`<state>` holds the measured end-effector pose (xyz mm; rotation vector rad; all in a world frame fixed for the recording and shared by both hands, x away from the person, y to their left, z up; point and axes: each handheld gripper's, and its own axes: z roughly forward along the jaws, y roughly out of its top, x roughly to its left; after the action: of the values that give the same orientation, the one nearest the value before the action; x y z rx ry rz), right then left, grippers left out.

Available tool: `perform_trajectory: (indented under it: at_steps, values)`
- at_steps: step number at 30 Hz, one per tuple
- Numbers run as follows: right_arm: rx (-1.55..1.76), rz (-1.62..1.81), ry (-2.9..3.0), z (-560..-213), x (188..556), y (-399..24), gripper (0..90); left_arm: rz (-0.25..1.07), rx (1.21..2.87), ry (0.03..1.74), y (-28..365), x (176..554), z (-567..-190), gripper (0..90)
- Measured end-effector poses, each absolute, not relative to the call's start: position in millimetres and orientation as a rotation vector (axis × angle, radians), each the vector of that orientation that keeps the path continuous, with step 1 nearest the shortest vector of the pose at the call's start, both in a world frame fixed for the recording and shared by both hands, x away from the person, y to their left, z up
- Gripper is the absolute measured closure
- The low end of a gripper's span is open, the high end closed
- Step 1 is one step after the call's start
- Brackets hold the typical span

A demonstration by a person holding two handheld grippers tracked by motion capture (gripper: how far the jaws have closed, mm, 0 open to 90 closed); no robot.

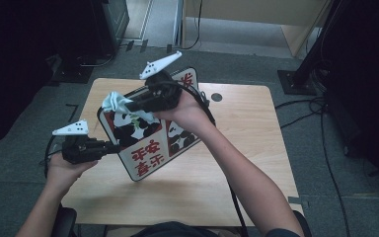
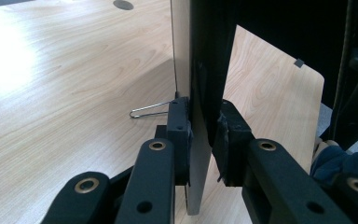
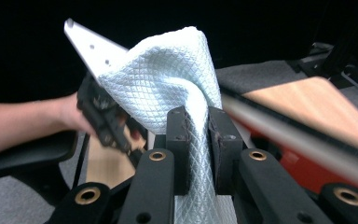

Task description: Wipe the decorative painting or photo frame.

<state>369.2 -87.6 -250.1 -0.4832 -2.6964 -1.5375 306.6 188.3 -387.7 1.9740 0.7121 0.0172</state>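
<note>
White cloth [image 3: 177, 88] between right gripper [image 3: 198, 140] pads, above panda board [image 1: 148, 143].

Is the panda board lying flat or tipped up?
Tipped up: the left gripper clamps the panda board by its edge, lifting it off the table.

Wooden table [image 1: 256, 148], grey carpet [image 1: 325, 197]

Left gripper [image 1: 109, 147], right gripper [image 1: 128, 105]: matte black bodies, jointed black jaws with brass-ringed screw holes, square black pads [image 3: 179, 140], white three-cornered top plates [image 1: 161, 64] with small holes, black trailing cable [image 1: 237, 207]. Forearms bare.
</note>
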Motion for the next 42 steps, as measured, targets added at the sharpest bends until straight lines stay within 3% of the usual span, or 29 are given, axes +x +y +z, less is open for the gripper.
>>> perform_trajectory:
  at_steps: [7, 21, 42]
  values:
    - [-0.477, -1.528, -2.724, -225, 383, -62, 80.9, 0.022, 1.977, 0.708, 188, 307, -387, 78.2]
    - [-0.415, -1.414, -2.768, -227, 385, -11, 80.8, 0.032, 1.975, 0.705, 188, 306, -388, 78.3]
    - [-0.433, -1.449, -2.639, -241, 394, -16, 81.2, 0.012, 1.976, 0.727, 188, 305, -388, 78.9]
